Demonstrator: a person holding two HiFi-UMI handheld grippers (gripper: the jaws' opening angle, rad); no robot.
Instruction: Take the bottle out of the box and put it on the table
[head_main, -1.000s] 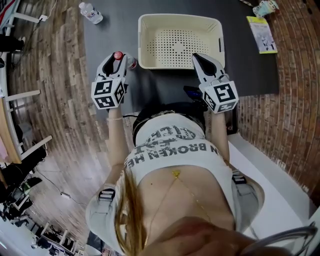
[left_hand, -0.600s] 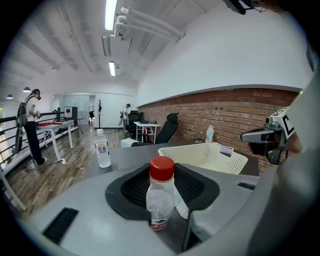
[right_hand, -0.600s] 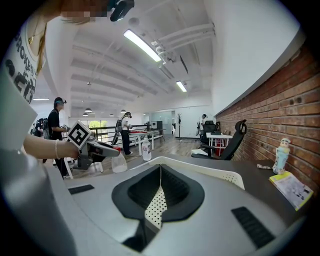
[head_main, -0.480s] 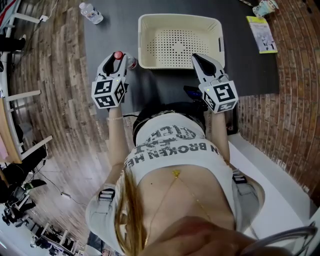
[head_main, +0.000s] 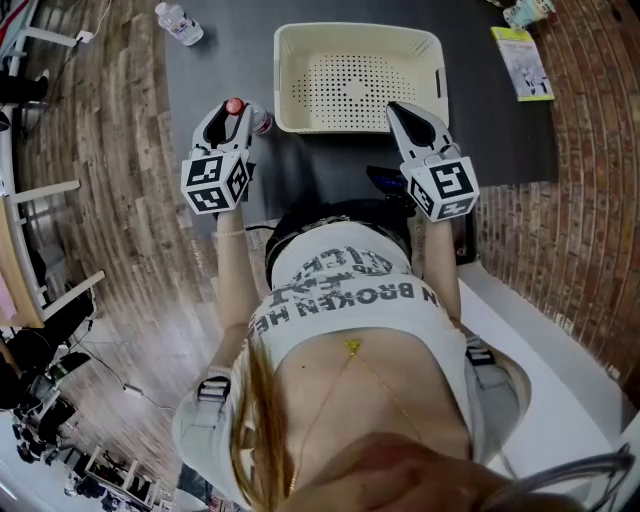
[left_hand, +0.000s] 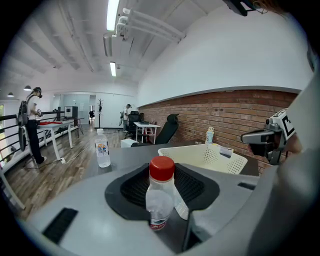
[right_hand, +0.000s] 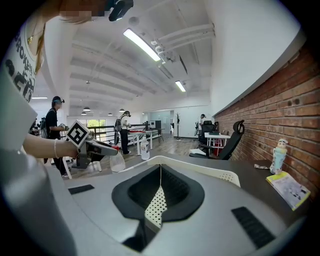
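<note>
Just left of the box (head_main: 284, 80), the left gripper (head_main: 234, 114) tilts slightly down, its jaws wide and clamped on the bottle (left_hand: 161, 192). At the box's near right corner, the right gripper (head_main: 400, 112) has its jaws together, empty.

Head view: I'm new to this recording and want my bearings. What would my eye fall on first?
The red-capped bottle stands out most, held in the left gripper just left of the cream perforated basket. That basket is empty and sits on the dark table ahead of the person. The right gripper is shut at its near right corner.
</note>
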